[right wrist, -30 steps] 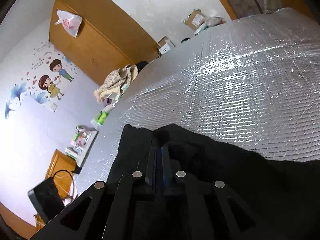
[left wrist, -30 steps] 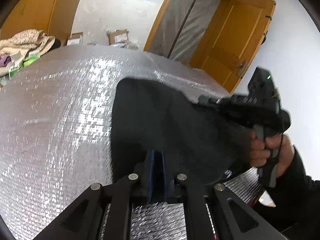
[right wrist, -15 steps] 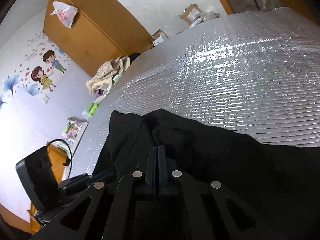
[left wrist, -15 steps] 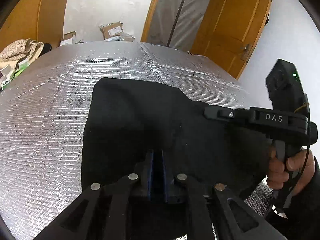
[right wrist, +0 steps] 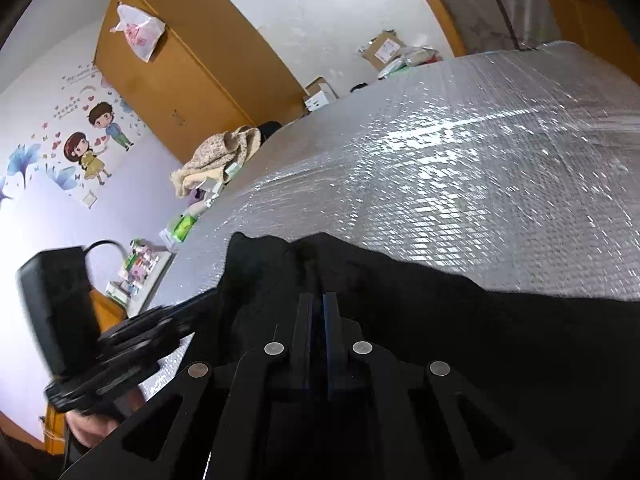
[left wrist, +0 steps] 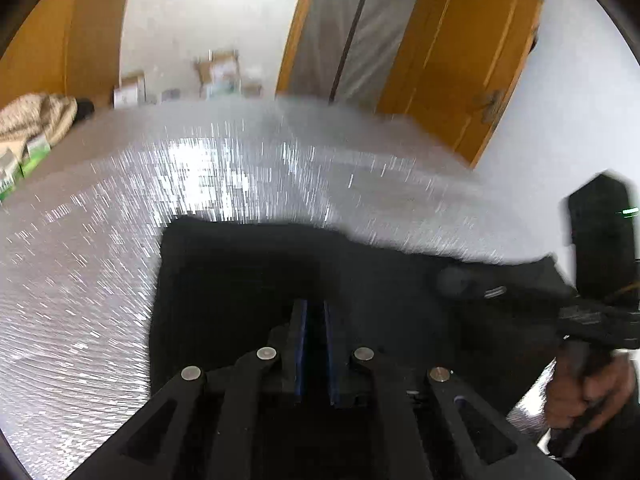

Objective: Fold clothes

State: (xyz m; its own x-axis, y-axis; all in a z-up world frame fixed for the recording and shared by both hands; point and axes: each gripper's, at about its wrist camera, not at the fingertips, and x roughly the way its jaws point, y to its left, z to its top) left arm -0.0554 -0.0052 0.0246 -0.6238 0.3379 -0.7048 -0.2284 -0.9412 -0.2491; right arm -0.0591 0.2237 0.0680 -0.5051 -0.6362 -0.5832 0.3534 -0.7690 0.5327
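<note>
Left wrist view: the left tongs (left wrist: 315, 312) stood nearly closed, gripping the black fabric garment (left wrist: 248, 276) lying on the silver quilted foil-covered surface (left wrist: 100, 280). The right tongs (right wrist: 318, 304) were opening, garment between the pads.

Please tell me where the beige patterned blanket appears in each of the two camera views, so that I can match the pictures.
Left wrist view: the beige patterned blanket lies at the far left edge, beyond the silver foil surface, under the wooden wardrobe.
Right wrist view: the blanket sits left of centre, at the foil surface's left edge, below the wardrobe.
Shared landmark: the cardboard boxes against the white back wall.
</note>
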